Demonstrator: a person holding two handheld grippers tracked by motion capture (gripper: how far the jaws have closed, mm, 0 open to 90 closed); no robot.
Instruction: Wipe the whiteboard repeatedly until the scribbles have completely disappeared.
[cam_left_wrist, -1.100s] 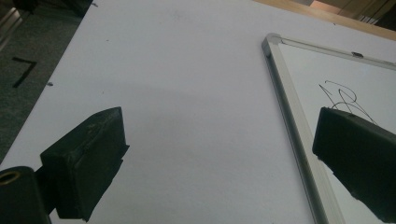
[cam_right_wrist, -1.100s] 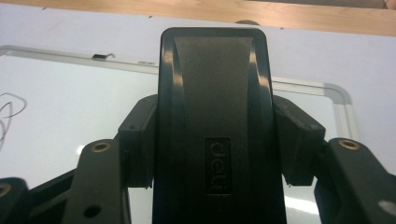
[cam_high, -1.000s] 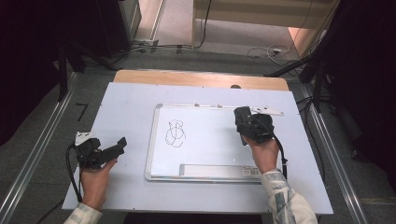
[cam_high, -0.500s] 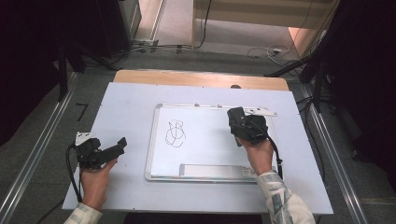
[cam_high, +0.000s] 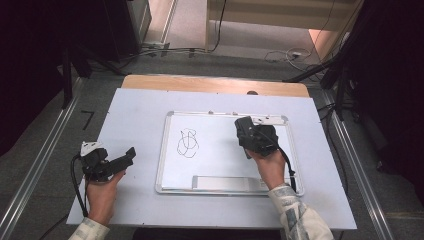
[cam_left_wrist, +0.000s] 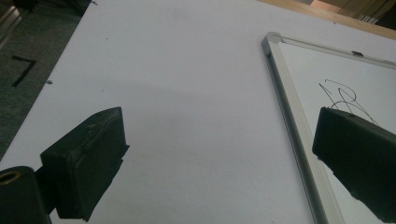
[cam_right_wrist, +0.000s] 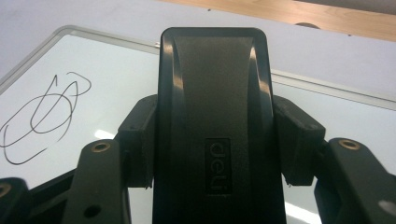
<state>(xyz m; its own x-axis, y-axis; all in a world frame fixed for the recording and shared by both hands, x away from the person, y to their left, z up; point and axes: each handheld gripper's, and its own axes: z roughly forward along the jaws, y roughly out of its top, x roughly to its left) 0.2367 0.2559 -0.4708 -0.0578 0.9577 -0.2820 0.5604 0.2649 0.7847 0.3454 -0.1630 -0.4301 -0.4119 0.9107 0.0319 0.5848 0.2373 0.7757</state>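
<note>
Surface (cam_high: 140, 115) evenly lit from overhead; surroundings fall off to near-black at both sides. Whiteboard (cam_right_wrist: 116, 93) shows soft white glare patches. Close claw pads (cam_left_wrist: 88, 158) dim, slightly soft. Faint broad shadow across surface in the left gripper view.

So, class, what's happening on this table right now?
A person works at a whiteboard lying flat on the table. The right gripper is clamped on a black eraser held over the board's right half, while a black scribble sits unerased to its left. The left gripper rests open on the table beside the board, holding nothing.
</note>
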